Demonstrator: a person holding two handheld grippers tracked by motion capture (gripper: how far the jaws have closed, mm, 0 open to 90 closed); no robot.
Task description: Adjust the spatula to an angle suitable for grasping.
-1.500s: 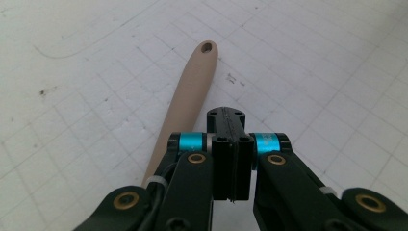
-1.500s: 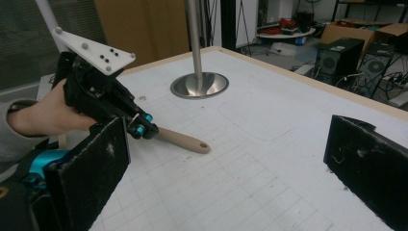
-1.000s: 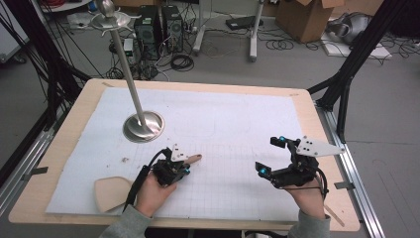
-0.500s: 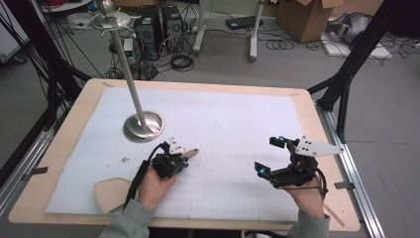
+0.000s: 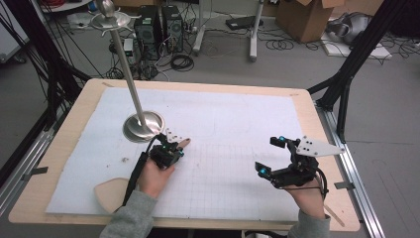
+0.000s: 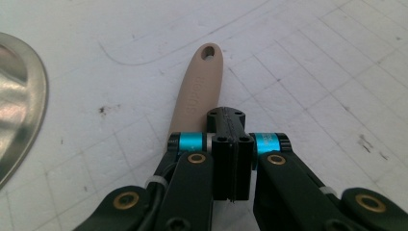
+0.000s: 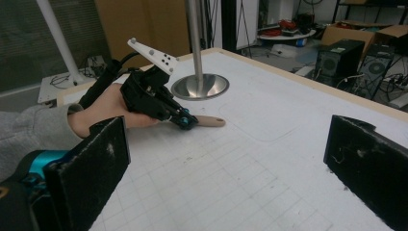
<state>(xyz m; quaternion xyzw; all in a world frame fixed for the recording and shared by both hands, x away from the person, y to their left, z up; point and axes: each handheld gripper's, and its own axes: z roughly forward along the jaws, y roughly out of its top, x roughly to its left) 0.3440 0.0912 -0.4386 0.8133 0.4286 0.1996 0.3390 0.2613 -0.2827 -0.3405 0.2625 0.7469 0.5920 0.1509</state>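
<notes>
My left gripper (image 5: 174,149) lies low over the white mat, just right of the metal stand's round base (image 5: 143,126). Its jaws are shut on a tan utensil handle (image 6: 199,86) with a hanging hole at its end. The handle sticks out past the fingertips and rests on the mat; the left gripper (image 6: 226,118) hides whatever part lies behind it. In the right gripper view the handle (image 7: 209,121) pokes from the left gripper (image 7: 185,121) toward the base (image 7: 199,86). My right gripper (image 5: 270,156) hovers at the right side, jaws wide open and empty (image 7: 226,159).
The stand's thin pole (image 5: 124,59) rises from the base to a hooked top. A tan rounded patch (image 5: 111,193) shows at the mat's near left edge. The gridded mat (image 5: 233,124) covers most of the wooden table (image 5: 74,114). Boxes, computers and cables sit on the floor beyond.
My left gripper has slid away from the person and slightly left with the tan handle, closer to the stand's base. The right gripper has stayed put.
</notes>
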